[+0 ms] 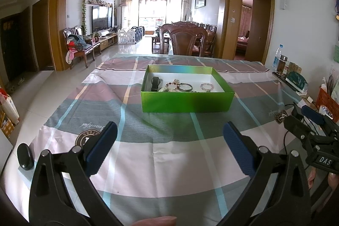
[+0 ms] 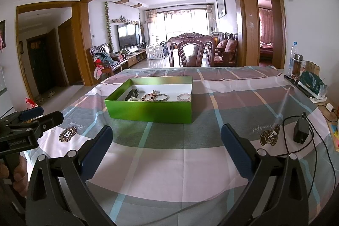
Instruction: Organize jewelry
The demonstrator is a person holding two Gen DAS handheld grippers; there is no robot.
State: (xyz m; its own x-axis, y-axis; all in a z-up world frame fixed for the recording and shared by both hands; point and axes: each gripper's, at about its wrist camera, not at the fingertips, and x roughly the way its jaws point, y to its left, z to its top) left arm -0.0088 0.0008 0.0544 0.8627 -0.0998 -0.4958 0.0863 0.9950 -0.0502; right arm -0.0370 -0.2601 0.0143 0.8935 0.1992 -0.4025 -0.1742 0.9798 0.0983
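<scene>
Left wrist view. Left gripper [image 1: 169, 137] low in the frame, jaws spread wide, nothing between the blue pads [image 1: 103, 147]. Green box [image 1: 187, 99] sits at centre frame on the plaid tablecloth [image 1: 169, 162], well beyond the fingertips, long axis running left to right across the picture, open top facing up. Inside, from left to right: a black watch [image 1: 155, 83], a heap of beaded bracelets [image 1: 172, 86], a silver bangle [image 1: 185, 87] and a pale bead bracelet [image 1: 206, 87] lying alone near the right wall. The near wall of the box hides the front strip of its floor — how many bracelets make up the heap I cannot tell. A black oval object [image 1: 25, 157] lies at lower left near the table edge. Right gripper [image 1: 305, 120] enters at the right edge; from this side its jaw gap is hard to read.

Right wrist view. Right gripper [image 2: 167, 137] with jaws wide apart, empty. Green box [image 2: 151, 108] left of centre, seen at a slant, long axis still roughly across the frame; same jewelry inside, the watch half hidden by the left wall. Left gripper [image 2: 40, 115] at the left edge, cut off by the frame, a hand [image 2: 14, 175] on its grip. A black adapter [image 2: 302, 132] with cable lies at right — beyond it a bottle [image 2: 293, 58] at the table's far edge.
</scene>
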